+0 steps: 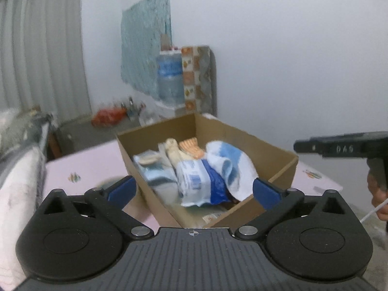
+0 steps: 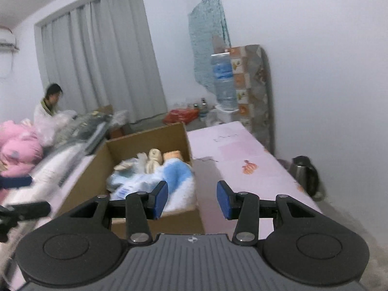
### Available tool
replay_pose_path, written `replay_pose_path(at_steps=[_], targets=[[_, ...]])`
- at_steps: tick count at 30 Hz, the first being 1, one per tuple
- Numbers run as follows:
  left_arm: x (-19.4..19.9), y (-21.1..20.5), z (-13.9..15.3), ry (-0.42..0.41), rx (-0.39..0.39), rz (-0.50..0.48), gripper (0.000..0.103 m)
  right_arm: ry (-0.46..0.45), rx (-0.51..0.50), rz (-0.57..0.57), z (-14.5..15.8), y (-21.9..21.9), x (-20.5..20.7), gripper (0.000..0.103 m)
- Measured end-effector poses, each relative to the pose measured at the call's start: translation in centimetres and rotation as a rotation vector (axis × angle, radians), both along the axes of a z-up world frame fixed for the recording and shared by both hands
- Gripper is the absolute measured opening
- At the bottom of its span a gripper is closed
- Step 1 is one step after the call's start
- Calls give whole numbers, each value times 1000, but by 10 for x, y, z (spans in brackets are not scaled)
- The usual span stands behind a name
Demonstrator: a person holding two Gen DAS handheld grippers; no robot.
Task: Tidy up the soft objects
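An open cardboard box [image 1: 278, 167] [image 2: 169, 135] stands on a pink-covered surface [image 1: 97, 160] and holds soft things. A blue and white towel [image 1: 232, 165] [image 2: 177, 172] lies on top beside a blue and white plastic packet [image 1: 194, 179] [image 2: 126, 189]. Behind them are a cream knitted piece [image 1: 173, 152] [image 2: 152, 160] and an orange piece [image 1: 191, 145] [image 2: 173, 156]. My left gripper [image 1: 192, 190] hangs over the box's near end, jaws wide open and empty. My right gripper [image 2: 192, 198] is open and empty at the box's near right corner.
The right tool's black body [image 1: 344, 148] and a hand [image 1: 379, 194] show at the right edge. A dark kettle [image 2: 304, 172] stands on the floor right of the pink surface [image 2: 242, 150]. A seated person [image 2: 48, 104], pink bundles [image 2: 19, 150] and bags lie left.
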State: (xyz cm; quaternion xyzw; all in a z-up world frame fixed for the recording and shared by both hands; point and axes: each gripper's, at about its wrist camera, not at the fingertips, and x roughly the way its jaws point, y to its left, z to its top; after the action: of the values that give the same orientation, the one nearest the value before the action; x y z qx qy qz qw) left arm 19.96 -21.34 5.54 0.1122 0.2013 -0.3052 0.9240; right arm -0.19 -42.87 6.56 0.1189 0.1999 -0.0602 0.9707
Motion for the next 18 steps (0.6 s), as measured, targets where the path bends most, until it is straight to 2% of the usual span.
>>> replay_pose_path(at_steps=[2,4,7,9,11,18], targets=[[2,-4,-5,-24,-23,8,103,18,-19,7,-2,3,2,43],[7,-2,-9,-8,-44,13,103,25,-32,8,-2,5,-1,43],[17,-7,-14,26,-41,22,103,14,-78,11,0,12,-5,43],[21,-11,-16,14,-37,36,103,9,-107,14,1,18,-6,43],[9,-9,-16,1,-30,46,103,6,-124,26,2,22,-4,43],[0,-12,-24,-18,0,51,103,18,-119,76,-2,33,3,43]])
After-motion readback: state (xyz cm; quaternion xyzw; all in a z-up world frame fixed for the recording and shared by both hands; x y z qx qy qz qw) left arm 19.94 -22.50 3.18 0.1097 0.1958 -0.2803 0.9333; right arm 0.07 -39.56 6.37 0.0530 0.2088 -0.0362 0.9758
